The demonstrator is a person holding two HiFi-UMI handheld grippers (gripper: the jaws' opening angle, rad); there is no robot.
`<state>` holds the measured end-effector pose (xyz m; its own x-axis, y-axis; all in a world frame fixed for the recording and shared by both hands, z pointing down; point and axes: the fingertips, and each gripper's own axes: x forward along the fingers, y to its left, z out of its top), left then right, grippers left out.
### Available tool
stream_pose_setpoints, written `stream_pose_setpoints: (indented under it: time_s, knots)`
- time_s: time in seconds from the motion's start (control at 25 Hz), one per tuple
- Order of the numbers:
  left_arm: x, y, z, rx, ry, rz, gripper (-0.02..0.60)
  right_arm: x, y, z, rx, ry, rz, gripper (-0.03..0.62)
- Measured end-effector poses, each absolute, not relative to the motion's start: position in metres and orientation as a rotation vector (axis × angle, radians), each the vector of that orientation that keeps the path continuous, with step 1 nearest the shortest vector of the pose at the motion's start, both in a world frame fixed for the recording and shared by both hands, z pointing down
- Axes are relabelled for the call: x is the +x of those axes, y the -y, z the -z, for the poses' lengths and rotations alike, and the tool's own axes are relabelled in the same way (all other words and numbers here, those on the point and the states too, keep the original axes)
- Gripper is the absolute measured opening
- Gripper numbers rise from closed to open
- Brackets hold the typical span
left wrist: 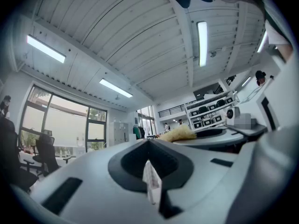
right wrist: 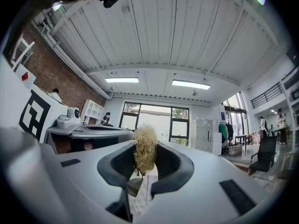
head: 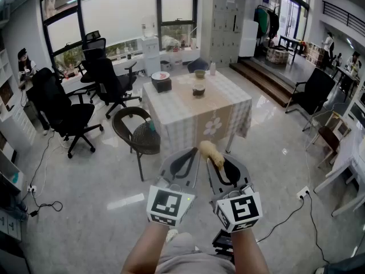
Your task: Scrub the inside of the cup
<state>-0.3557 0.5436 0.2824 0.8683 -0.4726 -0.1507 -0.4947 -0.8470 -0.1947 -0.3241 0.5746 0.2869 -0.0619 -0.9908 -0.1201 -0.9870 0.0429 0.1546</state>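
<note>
The right tool (right wrist: 145,171) is clamped on the thin stem of a pale, straw-coloured scrubber (right wrist: 145,149), whose frizzy head stands up past the jaw tips. The left tool (left wrist: 149,148) has its jaws together with nothing between them. Both are held side by side, roughly level, in front of the person and well apart from the tabletop (head: 171,116). There, a small dark cup (head: 198,90) sits near the middle of the checked cloth, with another bowl-like vessel (head: 199,73) just beyond it; I cannot tell which of the two is meant. The grip on the scrubber looks narrow, so pressing its head against the cup wall could twist or drag the stem out of the jaws. The cup stands free on cloth, and with the left tool closed and empty nothing steadies it. Scrubbing one-handed would likely push it along or tip it, so that tool must spread first. A wicker chair (head: 140,136) near the closest corner and a cable (head: 285,216) on the floor could also snag the approach.
</note>
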Motion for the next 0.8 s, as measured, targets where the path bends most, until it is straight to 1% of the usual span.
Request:
stream_pose_setpoints:
  time_s: [0.36,0.6,0.8]
  knots:
    - [-0.349,-0.520,-0.289,-2.815,-0.726,-0.111,0.012,-0.312,-0.553,-0.298,2.173,2.254,0.250,0.091]
    - [-0.329,-0.483,-0.292,-2.818,-0.708,-0.088,0.012,-0.293,-0.516,-0.302,2.159,2.237,0.256,0.091]
    - [-0.310,-0.447,-0.290,-2.857,-0.662,-0.162,0.012,-0.273,-0.476,-0.301,2.181,2.296,0.228,0.091]
